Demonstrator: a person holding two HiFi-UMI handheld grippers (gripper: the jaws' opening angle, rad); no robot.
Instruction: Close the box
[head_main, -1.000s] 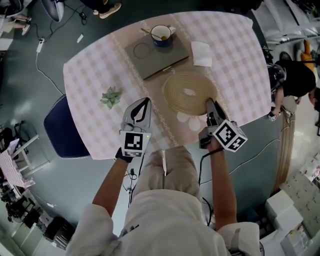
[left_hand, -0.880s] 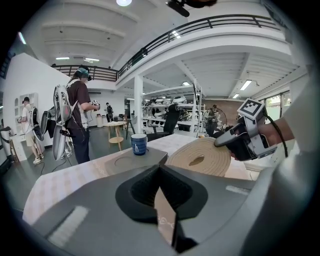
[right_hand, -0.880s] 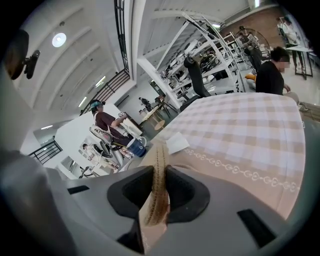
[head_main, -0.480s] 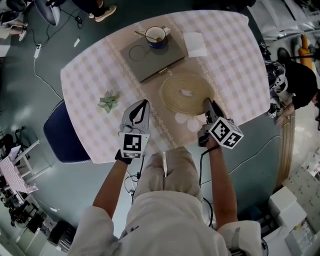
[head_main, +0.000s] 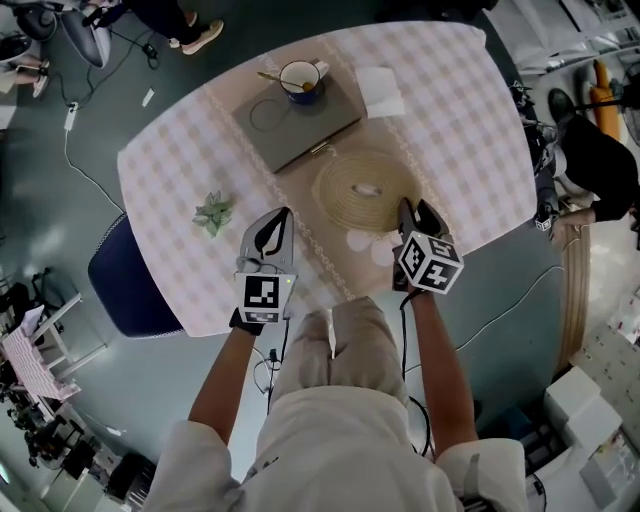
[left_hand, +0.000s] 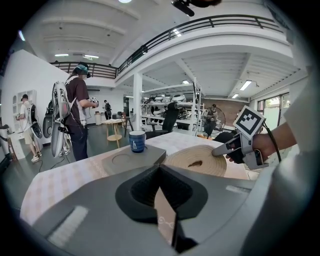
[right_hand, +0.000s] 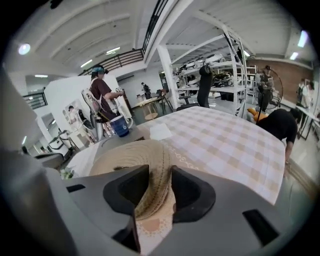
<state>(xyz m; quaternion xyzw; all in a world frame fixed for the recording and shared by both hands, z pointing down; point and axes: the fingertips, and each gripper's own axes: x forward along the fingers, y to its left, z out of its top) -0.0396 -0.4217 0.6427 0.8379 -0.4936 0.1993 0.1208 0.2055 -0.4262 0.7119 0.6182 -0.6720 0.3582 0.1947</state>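
Woven box (head_main: 345, 195) — near rim loose between just-opened jaws of right gripper (head_main: 406, 210).

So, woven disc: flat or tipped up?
Flat: woven disc is a full circle in the head view, and lies level on the tablecloth in the left gripper view.

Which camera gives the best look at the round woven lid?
The head view: it shows nearly the whole woven lid from above, lying on the table. The left gripper view shows it side-on, foreshortened. The right gripper view shows it close up at a grazing angle.
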